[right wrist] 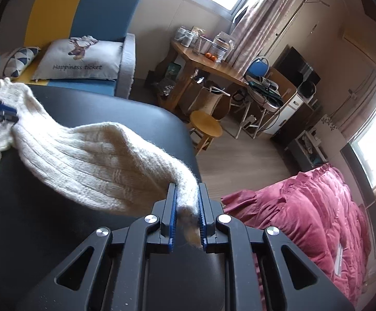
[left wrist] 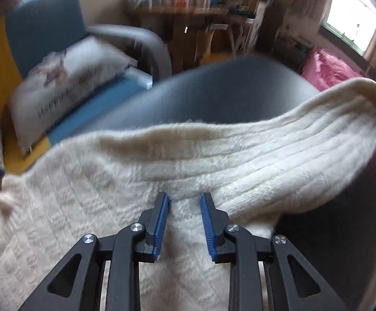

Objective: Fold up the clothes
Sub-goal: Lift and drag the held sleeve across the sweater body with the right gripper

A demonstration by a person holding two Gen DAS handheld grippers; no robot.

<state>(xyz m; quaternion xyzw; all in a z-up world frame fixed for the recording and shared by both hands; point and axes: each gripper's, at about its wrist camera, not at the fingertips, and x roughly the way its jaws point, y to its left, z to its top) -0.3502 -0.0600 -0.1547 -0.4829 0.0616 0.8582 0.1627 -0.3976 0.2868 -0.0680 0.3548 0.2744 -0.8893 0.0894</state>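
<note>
Your right gripper (right wrist: 187,194) pinches the end of the white sweater (right wrist: 92,155) sleeve, lifted over the dark table (right wrist: 136,119). Your left gripper (left wrist: 185,200) hangs over the sweater's body on that table, its 2 fingers apart, gripping nothing.

One cream sweater (right wrist: 92,153), two cushions (right wrist: 84,59), one round stool (right wrist: 205,124), one pink quilt (right wrist: 304,215), one wooden table (right wrist: 208,64)

Right tongs (right wrist: 187,202) clamped, left tongs (left wrist: 185,204) parted.
</note>
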